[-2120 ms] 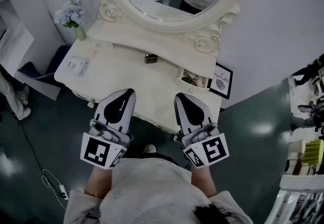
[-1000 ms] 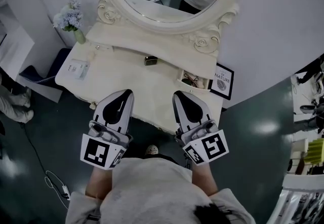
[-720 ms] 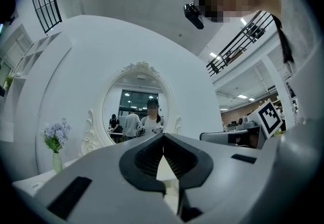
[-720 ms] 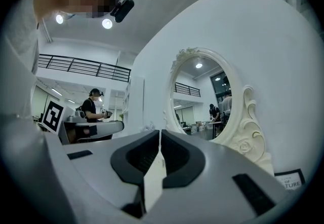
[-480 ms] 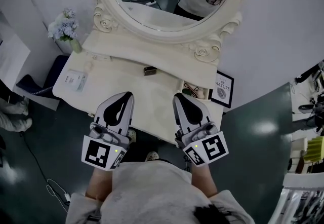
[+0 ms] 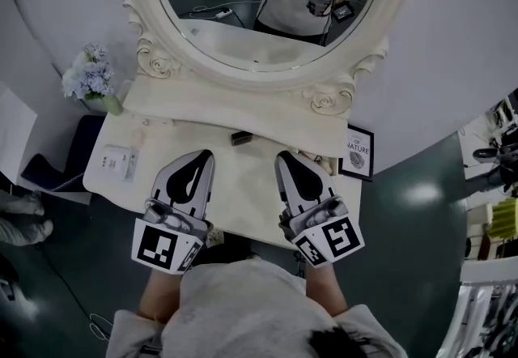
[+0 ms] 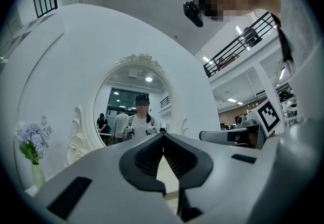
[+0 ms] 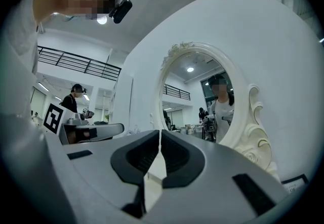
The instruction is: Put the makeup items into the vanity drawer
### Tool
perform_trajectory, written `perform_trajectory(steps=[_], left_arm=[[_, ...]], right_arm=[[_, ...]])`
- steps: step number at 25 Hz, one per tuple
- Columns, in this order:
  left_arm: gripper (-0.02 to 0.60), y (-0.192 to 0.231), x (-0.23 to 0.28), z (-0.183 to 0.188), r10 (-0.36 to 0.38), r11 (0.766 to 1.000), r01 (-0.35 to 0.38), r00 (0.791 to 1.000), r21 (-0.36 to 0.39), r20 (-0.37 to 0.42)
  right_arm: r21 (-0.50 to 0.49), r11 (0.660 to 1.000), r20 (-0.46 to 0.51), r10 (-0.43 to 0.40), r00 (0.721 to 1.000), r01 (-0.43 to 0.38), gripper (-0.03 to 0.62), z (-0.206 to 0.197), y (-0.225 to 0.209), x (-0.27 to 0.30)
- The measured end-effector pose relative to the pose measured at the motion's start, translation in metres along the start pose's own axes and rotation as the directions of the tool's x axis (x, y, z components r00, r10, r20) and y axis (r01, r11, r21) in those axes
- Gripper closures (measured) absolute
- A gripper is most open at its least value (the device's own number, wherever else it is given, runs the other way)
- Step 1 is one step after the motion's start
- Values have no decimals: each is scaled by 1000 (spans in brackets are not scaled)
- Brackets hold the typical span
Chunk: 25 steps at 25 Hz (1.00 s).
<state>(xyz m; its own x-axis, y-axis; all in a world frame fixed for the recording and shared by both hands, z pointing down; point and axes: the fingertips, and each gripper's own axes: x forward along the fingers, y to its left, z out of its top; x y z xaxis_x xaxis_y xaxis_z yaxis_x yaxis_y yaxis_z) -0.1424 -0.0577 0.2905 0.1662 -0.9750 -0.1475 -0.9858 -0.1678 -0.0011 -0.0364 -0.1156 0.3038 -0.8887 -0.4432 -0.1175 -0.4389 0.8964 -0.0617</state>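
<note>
The cream vanity table (image 6: 162, 174) stands under an oval mirror (image 6: 267, 16). A small dark makeup item (image 6: 240, 138) lies near its back ledge. A white flat pack (image 6: 123, 162) rests at the left end. My left gripper (image 6: 202, 155) (image 7: 163, 137) hovers over the tabletop's front, shut and empty. Beside it my right gripper (image 6: 285, 157) (image 8: 160, 132) is shut too, with nothing in it. Some small things (image 6: 322, 160) show at the table's right end, partly hidden by the right gripper. No drawer front is in view.
A vase of pale blue flowers (image 6: 89, 77) stands at the table's far left corner. A framed print (image 6: 358, 150) leans against the wall right of the table. The mirror reflects the person holding both grippers. Dark floor surrounds the table.
Both grippers have moved forward, from in front of the table's edge to over the tabletop. The mirror has drawn nearer and now reflects the grippers. Jaws stay shut.
</note>
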Motion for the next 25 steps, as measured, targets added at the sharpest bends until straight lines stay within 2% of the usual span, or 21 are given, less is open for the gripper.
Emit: perform_trajectory(steps=[16,25], left_arm=[[568,53,32,-14,-146,989,146,989,-20,-15],[566,56,49,-50,-269,963,265,959,-50,-93]], right_arm=[[-17,990,2,-139,990,139,568,-11,-4,46],[-15,974,-32,-227,973,227,568,-28,-7,49]])
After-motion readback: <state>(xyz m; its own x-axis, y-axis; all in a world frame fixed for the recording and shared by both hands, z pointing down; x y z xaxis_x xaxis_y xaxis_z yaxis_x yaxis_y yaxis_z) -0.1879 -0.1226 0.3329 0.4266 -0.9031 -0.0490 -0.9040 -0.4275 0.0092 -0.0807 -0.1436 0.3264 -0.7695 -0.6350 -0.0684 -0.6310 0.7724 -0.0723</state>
